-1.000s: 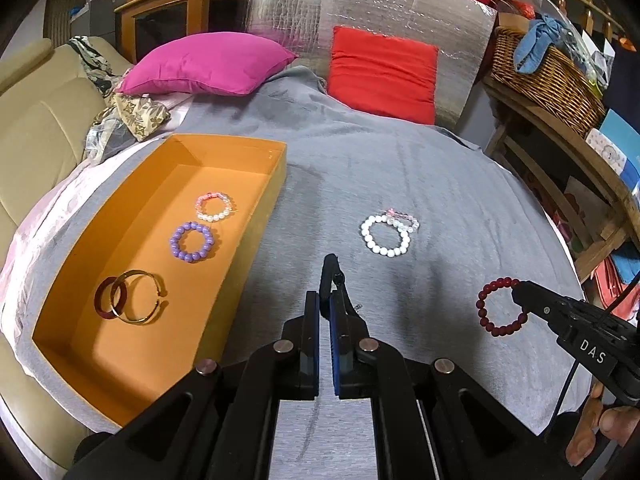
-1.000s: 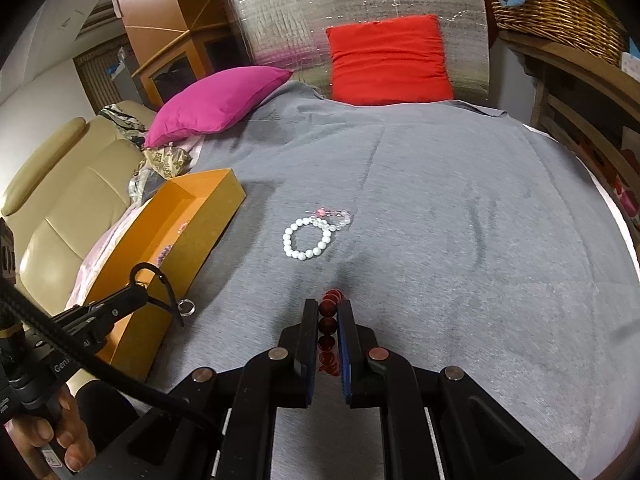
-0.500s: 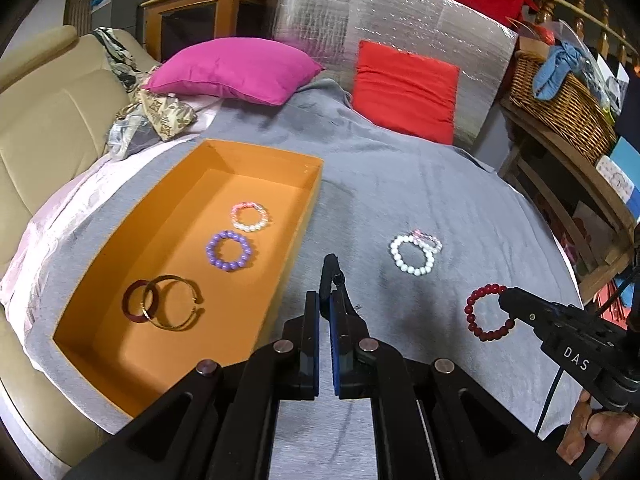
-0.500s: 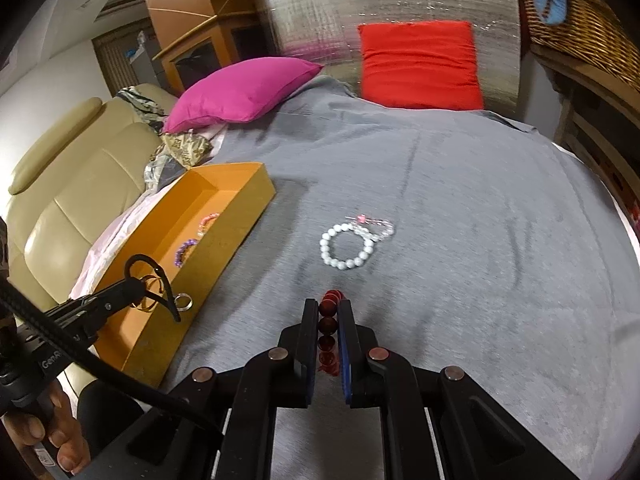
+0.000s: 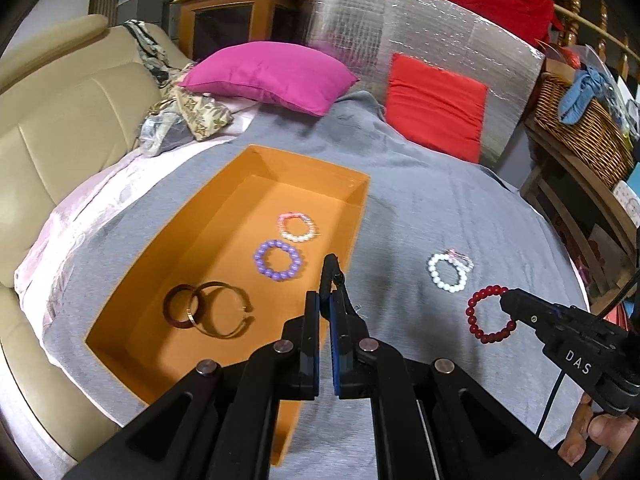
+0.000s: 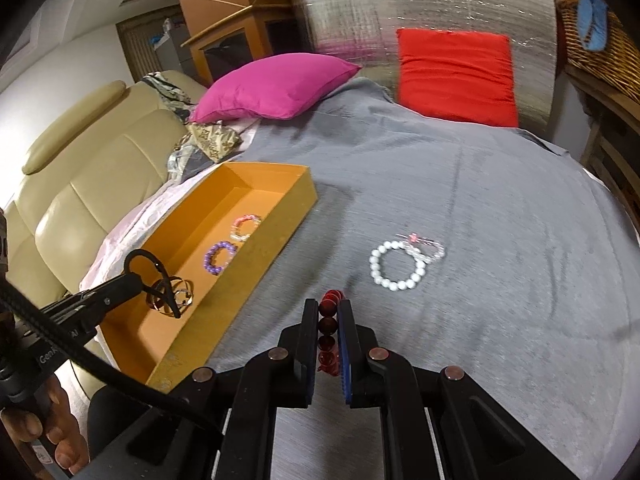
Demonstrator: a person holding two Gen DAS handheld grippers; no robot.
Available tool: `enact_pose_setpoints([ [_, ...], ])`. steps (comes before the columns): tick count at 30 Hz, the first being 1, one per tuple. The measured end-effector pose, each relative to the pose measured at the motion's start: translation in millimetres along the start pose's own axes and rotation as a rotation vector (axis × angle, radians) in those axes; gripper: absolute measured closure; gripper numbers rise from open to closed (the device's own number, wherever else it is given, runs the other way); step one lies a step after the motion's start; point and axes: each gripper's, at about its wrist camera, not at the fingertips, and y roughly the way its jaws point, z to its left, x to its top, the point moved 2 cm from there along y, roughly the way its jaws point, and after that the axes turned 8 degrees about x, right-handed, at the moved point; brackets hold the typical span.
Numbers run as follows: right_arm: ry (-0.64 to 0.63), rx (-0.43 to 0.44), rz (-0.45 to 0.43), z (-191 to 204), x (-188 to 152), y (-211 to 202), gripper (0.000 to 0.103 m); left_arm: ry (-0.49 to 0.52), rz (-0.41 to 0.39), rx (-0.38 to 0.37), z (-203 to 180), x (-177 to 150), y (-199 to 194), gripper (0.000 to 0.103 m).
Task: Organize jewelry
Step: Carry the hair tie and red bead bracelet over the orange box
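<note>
Grey bedspread (image 5: pixel 432 216); right gripper (image 5: pixel 505 300) reads "DAS", pinching red bracelet (image 5: pixel 489 314).

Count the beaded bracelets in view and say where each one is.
4. Purple bracelet and pink-white bracelet lie in the orange box; white bracelet lies on the grey cloth; dark red bracelet is clamped in the right gripper. None seem hidden.

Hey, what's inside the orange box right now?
In the orange box: a pink-white bead bracelet, a purple bead bracelet, a dark red bangle and a gold bangle. The near corner is hidden behind the left gripper.
</note>
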Motion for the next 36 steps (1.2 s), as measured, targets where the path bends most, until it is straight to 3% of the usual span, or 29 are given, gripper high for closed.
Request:
enact_pose_setpoints([
  [15,-0.082,0.074,-0.009,45,36,23,0.093,-0.12,0.028,0.093,71,12,25,0.098],
  [23,-0.118,0.124,-0.002,70,56,44,0.093,-0.159,0.065,0.087,93,11,43,0.098],
  [36,-0.136,0.206,0.099,114,79,132,0.093,-0.14,0.126,0.069,91,16,84,0.098],
])
